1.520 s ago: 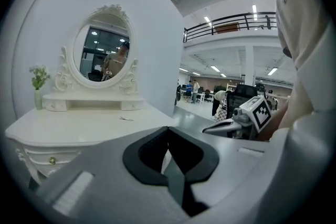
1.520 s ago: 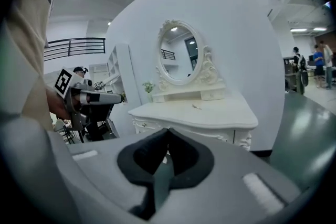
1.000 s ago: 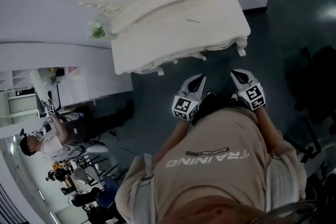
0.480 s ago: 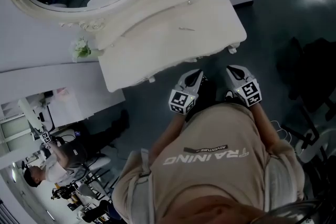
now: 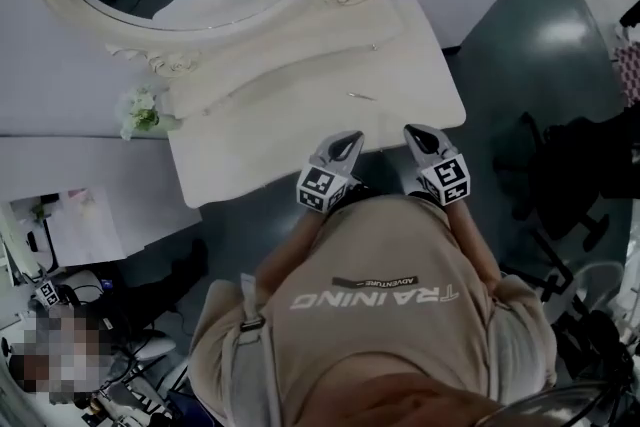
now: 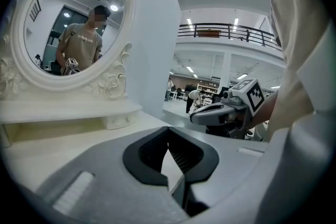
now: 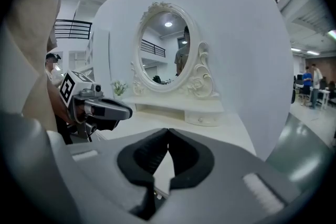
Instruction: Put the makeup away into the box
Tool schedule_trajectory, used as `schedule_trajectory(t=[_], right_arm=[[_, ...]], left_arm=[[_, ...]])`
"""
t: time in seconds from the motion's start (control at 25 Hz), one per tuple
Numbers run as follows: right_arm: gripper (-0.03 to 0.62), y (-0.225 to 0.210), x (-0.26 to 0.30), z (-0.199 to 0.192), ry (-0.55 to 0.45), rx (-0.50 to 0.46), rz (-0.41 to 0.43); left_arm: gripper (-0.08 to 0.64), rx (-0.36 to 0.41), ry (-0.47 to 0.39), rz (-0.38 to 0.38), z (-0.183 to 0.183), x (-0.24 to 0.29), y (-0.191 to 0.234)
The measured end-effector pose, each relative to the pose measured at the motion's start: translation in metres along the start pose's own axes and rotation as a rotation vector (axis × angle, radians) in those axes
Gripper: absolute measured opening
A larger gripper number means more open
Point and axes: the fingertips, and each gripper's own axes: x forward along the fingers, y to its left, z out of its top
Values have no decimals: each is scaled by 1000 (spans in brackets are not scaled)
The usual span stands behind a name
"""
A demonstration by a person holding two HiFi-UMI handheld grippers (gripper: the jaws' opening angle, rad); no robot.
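Jaws together and empty, the left gripper (image 5: 347,145) and right gripper (image 5: 421,139) have just reached the dressing table (image 5: 262,143), so packing has not begun.

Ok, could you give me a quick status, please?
Left gripper shut, empty; right gripper shut, empty. Both by vanity table. One thin stick on it; no box in view. Nothing in the way.

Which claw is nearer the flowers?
Left. The left claw is at the table edge, on the side of the flowers; the right claw lies beyond it, farther off.
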Motion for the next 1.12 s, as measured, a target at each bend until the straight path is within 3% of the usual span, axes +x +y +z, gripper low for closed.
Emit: schedule_trajectory(t=[0.2, 0.36, 0.48, 0.6, 0.76, 0.92, 1.12], right_arm=[[3, -24, 44, 5, -25, 116, -44], [3, -57, 59, -1, 0, 269, -154], [3, -83, 72, 0, 31, 239, -176], [3, -109, 95, 7, 60, 191, -140], [3, -121, 135, 1, 128, 173, -27], [3, -144, 197, -15, 204, 155, 48], [3, -161, 236, -19, 237, 153, 76]], left_arm=[[6, 9, 13, 16, -6, 1, 54], [6, -82, 47, 64, -26, -7, 74], [6, -123, 67, 105, -29, -1, 86], [6, -110, 68, 144, -13, 15, 97], [6, -147, 83, 245, 2, 25, 117], [6, -212, 118, 318, -7, 48, 148], [6, -272, 187, 347, -21, 70, 160]])
